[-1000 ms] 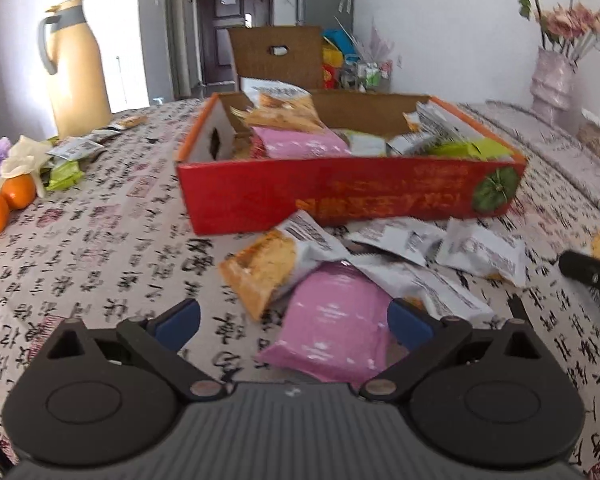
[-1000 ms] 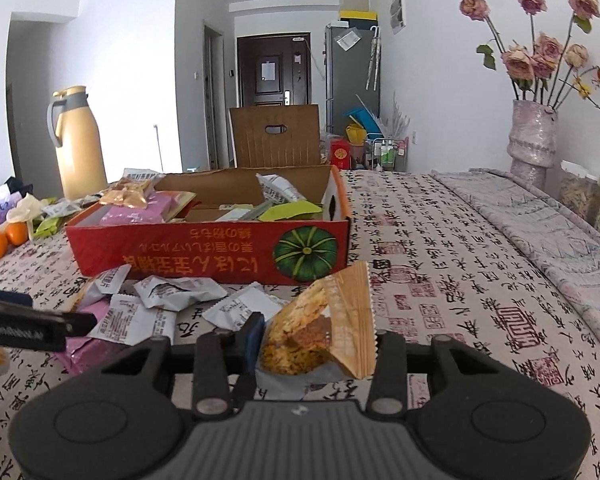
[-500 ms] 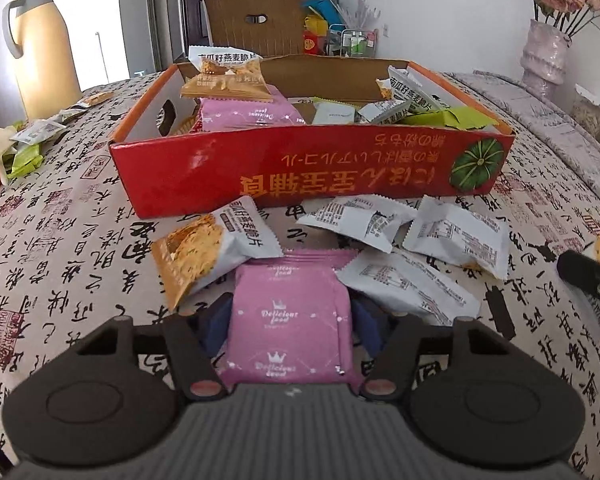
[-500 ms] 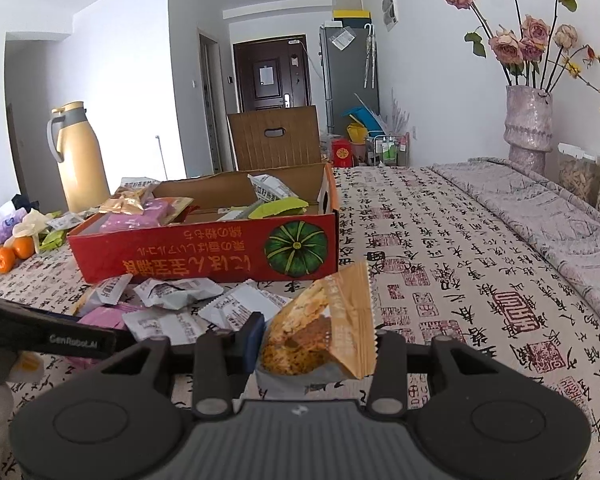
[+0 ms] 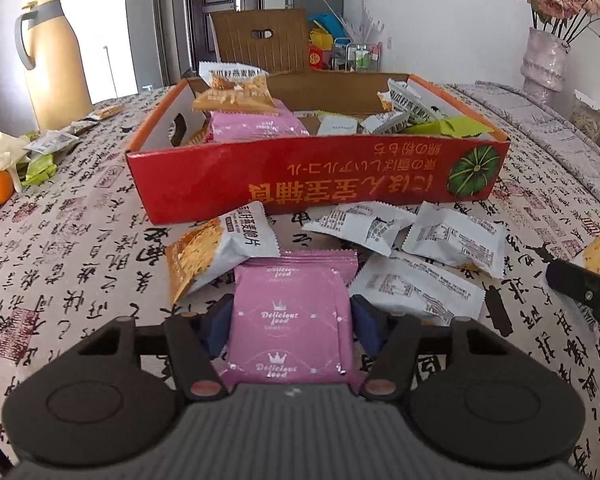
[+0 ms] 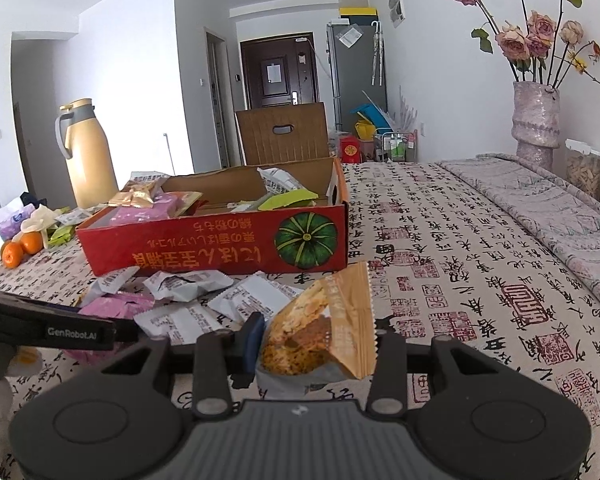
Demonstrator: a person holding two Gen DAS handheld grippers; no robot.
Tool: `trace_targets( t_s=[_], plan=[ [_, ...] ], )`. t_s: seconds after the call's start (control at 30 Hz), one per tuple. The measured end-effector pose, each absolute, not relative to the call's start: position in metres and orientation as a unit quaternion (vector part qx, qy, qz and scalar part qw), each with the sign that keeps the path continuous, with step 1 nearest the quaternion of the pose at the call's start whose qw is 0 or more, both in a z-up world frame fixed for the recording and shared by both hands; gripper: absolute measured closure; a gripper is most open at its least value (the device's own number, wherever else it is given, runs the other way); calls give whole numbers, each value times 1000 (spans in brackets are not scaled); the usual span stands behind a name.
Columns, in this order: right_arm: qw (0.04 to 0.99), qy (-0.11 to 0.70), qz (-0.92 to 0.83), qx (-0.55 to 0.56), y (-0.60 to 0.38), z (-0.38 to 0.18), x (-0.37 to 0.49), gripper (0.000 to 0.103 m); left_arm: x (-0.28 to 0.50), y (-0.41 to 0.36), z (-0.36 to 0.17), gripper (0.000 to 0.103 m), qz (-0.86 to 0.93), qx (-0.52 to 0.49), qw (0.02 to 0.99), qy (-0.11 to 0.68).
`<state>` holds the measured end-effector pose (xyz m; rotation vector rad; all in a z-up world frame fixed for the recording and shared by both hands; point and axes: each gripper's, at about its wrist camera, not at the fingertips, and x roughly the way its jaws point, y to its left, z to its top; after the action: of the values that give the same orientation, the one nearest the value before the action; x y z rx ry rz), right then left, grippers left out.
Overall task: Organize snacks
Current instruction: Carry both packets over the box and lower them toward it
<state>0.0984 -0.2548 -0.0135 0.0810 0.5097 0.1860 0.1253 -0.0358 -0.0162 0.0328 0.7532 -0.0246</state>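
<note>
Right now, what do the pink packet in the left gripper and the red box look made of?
Pink packet: likely thin plastic film, soft sheen, crimped serrated end. Red box: cardboard, glossy printed outside, plain brown inside walls with a cut handle hole.

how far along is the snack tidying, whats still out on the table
Done: the red box already holds several packets. In hand: the left gripper is shut on a pink packet; the right gripper is shut on an orange packet. Left: the white packets and an orange-and-white one lie in front of the box.
</note>
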Motion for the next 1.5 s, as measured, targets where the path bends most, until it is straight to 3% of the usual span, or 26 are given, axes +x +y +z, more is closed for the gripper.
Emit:
trace_targets(
  t_s=[0.8, 1.5],
  plan=[
    [969, 224, 101, 17, -236, 13, 91, 64, 89, -34, 39, 40, -36, 2, 958, 283],
    [975, 193, 111, -12, -209, 59, 160, 64, 147, -39, 91, 40, -40, 7, 972, 232]
  ],
)
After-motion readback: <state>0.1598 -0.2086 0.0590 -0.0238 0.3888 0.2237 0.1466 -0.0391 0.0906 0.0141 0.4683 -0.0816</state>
